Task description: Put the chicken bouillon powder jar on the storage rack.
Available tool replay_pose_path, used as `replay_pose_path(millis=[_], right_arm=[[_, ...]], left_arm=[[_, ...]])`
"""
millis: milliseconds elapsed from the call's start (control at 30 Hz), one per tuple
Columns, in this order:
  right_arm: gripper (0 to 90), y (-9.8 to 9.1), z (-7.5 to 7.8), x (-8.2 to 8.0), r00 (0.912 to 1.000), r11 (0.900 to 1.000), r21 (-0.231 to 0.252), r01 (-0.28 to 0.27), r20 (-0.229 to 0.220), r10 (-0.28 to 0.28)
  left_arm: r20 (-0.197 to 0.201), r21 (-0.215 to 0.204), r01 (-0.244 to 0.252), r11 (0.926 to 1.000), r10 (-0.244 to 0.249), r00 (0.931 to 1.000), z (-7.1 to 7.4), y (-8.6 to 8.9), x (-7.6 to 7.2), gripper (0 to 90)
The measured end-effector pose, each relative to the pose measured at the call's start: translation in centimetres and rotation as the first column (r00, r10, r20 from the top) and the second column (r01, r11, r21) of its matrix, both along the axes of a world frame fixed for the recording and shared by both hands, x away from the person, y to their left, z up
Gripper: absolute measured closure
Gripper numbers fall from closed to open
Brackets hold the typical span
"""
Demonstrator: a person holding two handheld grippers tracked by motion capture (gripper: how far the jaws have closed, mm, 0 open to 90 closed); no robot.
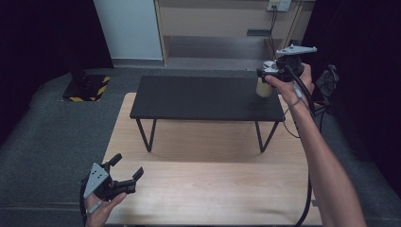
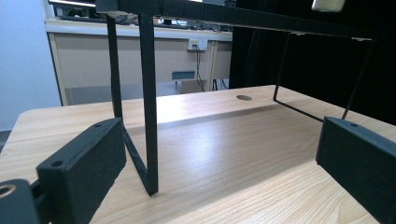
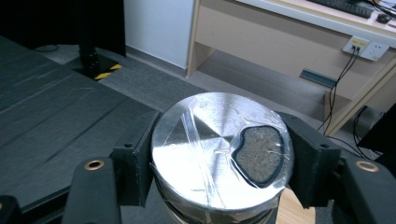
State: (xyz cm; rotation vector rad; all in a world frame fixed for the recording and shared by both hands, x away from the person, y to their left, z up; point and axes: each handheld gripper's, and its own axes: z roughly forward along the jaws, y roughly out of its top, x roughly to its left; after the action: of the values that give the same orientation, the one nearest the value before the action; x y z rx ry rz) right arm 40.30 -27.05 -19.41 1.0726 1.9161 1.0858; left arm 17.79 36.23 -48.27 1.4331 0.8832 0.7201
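Observation:
A cream-bodied can [image 1: 263, 89] with a shiny silver lid [image 3: 205, 149] is at the far right corner of the black raised shelf [image 1: 203, 97]. I cannot tell whether it rests on the shelf. My right gripper [image 1: 265, 73] is shut on it, with one pad [image 3: 140, 154] on each side of the lid. The lid has clear tape across it and a dark, grainy opening [image 3: 259, 156]. My left gripper [image 1: 126, 165] hovers open with nothing in it over the front left of the wooden table [image 1: 213, 189]. In the left gripper view my left gripper [image 2: 219, 168] looks under the shelf.
The shelf stands on thin black wire legs [image 2: 149, 116] on the wooden table. A round hole [image 2: 243, 97] is in the tabletop. A desk with wall sockets [image 3: 364, 46] is behind, and a black-and-yellow base [image 1: 87, 87] sits on the floor at left. A cable [image 1: 307, 198] trails along the right arm.

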Motion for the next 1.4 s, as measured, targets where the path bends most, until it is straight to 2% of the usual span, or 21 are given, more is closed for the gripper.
replay_pose_path(millis=[333, 367, 500, 600, 667, 733, 767, 800, 833, 867, 967, 1000, 1067, 1100, 1167, 1200, 1233, 1267, 1300, 1333, 1400], right_arm=[[34.8, -0.1, -1.9, 1.8, 0.9991, 0.9997, 0.019, 0.017, -0.038, -0.016], [34.7, -0.5, -2.5, 1.9, 0.9991, 0.9983, 0.053, 0.023, -0.035, -0.021], [34.5, -1.1, -2.9, 1.9, 0.999, 0.9955, 0.09, 0.029, -0.037, -0.025], [25.8, -2.4, -3.6, 1.6, 0.9992, 0.9847, 0.172, 0.029, -0.031, -0.024], [19.6, -2.6, -3.6, 1.1, 0.9992, 0.9835, 0.177, 0.037, -0.017, -0.035], [18.1, -2.9, -3.6, 0.7, 0.9994, 0.979, 0.201, 0.034, -0.009, -0.032], [13.2, -3.5, -3.3, 0.0, 0.9998, 0.9746, 0.223, 0.021, -0.007, -0.02], [13.2, -3.5, -3.3, 0.0, 0.9998, 0.9746, 0.223, 0.021, -0.007, -0.02], [10.9, -4.2, -3.0, -1.0, 1.0, 0.9686, 0.249, -0.007, 0.006, 0.006], [10.9, -4.2, -3.0, -1.0, 1.0, 0.9686, 0.249, -0.007, 0.006, 0.006], [8.7, -5.8, -2.3, -3.6, 0.9968, 0.9663, 0.248, -0.069, 0.056, 0.057], [8.1, -6.2, -2.2, -4.4, 0.9948, 0.9647, 0.248, -0.088, 0.073, 0.072], [7.6, -7.3, -2.3, -5.9, 0.9895, 0.9517, 0.28, -0.127, 0.102, 0.102], [7.6, -7.6, -2.3, -6.6, 0.9876, 0.9491, 0.283, -0.138, 0.111, 0.111], [7.3, -8.4, -2.0, -8.5, 0.9827, 0.9488, 0.27, -0.165, 0.128, 0.134], [7.3, -8.4, -2.0, -8.5, 0.9827, 0.9488, 0.27, -0.165, 0.128, 0.134], [7.2, -9.1, -2.0, -10.1, 0.9776, 0.944, 0.272, -0.186, 0.148, 0.15], [7.2, -9.1, -2.0, -10.1, 0.9776, 0.944, 0.272, -0.186, 0.148, 0.15], [6.8, -9.7, -2.2, -11.5, 0.9737, 0.9399, 0.274, -0.203, 0.158, 0.165], [6.8, -9.7, -2.2, -11.5, 0.9737, 0.9399, 0.274, -0.203, 0.158, 0.165], [6.5, -10.5, -2.7, -13.6, 0.9677, 0.9368, 0.265, -0.228, 0.168, 0.188]], left_arm=[[-0.009, 0.008, 0.01, 0.9999, -0.01, 0.9999, 0.0, -0.1, 0.2, 0.7], [-0.013, 0.009, 0.01, 0.9999, -0.01, 0.9999, 0.0, -0.1, 0.2, 0.7], [-0.011, 0.011, 0.01, 0.9999, -0.01, 0.9999, 0.0, -0.2, 0.2, 0.8], [-0.008, 0.014, 0.011, 0.9998, -0.011, 0.9999, 0.0, -0.2, 0.2, 0.8], [-0.008, 0.013, 0.011, 0.9999, -0.011, 0.9999, 0.0, -0.2, 0.1, 0.8], [-0.008, 0.012, 0.011, 0.9999, -0.011, 0.9999, 0.0, -0.1, 0.1, 0.8], [-0.009, 0.015, 0.012, 0.9998, -0.012, 0.9999, 0.0, -0.2, 0.2, 0.8], [-0.009, 0.015, 0.012, 0.9998, -0.012, 0.9999, 0.0, -0.2, 0.2, 0.8], [-0.008, 0.015, 0.016, 0.9998, -0.015, 0.9998, 0.0, -0.2, 0.3, 0.8], [-0.008, 0.015, 0.016, 0.9998, -0.015, 0.9998, 0.0, -0.2, 0.3, 0.8], [-0.008, 0.024, 0.024, 0.9994, -0.024, 0.9997, 0.1, -0.4, 0.3, 0.8], [-0.007, 0.023, 0.026, 0.9994, -0.026, 0.9996, 0.1, -0.4, 0.3, 0.8], [-0.007, 0.027, 0.029, 0.9992, -0.029, 0.9996, 0.1, -0.5, 0.2, 0.8], [-0.008, 0.031, 0.03, 0.9991, -0.029, 0.9995, 0.1, -0.5, 0.3, 0.8], [-0.009, 0.032, 0.03, 0.999, -0.03, 0.9995, 0.1, -0.5, 0.3, 0.8], [-0.009, 0.032, 0.031, 0.999, -0.031, 0.9995, 0.1, -0.5, 0.3, 0.8], [-0.008, 0.034, 0.032, 0.9989, -0.032, 0.9995, 0.1, -0.6, 0.3, 0.8], [-0.008, 0.034, 0.032, 0.9989, -0.032, 0.9995, 0.1, -0.6, 0.3, 0.8], [-0.01, 0.039, 0.033, 0.9987, -0.032, 0.9994, 0.2, -0.6, 0.3, 0.8], [-0.01, 0.039, 0.033, 0.9987, -0.032, 0.9994, 0.2, -0.6, 0.3, 0.8], [-0.011, 0.041, 0.032, 0.9986, -0.031, 0.9994, 0.2, -0.7, 0.3, 0.8]])
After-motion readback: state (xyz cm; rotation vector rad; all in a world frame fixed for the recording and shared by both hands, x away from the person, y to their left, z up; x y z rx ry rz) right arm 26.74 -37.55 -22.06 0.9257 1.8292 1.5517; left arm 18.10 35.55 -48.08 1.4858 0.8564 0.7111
